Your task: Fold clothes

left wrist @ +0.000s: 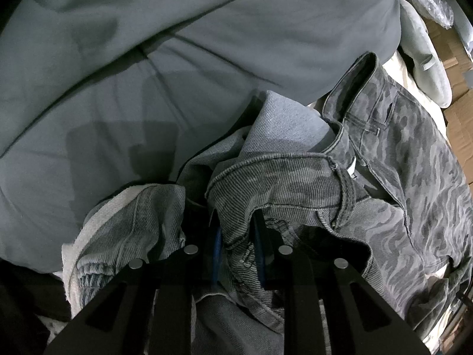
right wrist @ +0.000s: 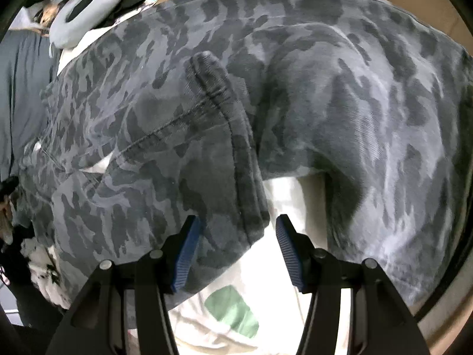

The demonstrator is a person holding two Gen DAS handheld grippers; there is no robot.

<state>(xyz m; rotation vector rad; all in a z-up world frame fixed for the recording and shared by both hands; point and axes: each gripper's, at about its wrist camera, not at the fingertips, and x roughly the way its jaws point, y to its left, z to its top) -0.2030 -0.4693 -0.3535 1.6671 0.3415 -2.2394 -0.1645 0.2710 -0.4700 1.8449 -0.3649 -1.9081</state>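
Observation:
Grey camouflage jeans [left wrist: 399, 177] lie crumpled, with the waistband and pale inside turned toward me. In the left wrist view my left gripper [left wrist: 238, 254] is shut on a bunched fold of the jeans near the waistband, and its blue pads [left wrist: 217, 254] are half buried in the cloth. In the right wrist view the same jeans [right wrist: 325, 88] fill the frame, a thick seam running down the middle. My right gripper [right wrist: 238, 236] hangs open just above them. A seamed edge of the jeans reaches between its blue pads [right wrist: 189, 248] without being pressed.
A slate-grey quilt [left wrist: 177, 44] covers the area behind the jeans. A grey neck pillow [right wrist: 85, 11] and cardboard boxes [left wrist: 455, 118] lie beyond. A white cloth with a green patch [right wrist: 230, 310] is under the jeans, and a white cloth with black specks [right wrist: 44, 269] is at the left.

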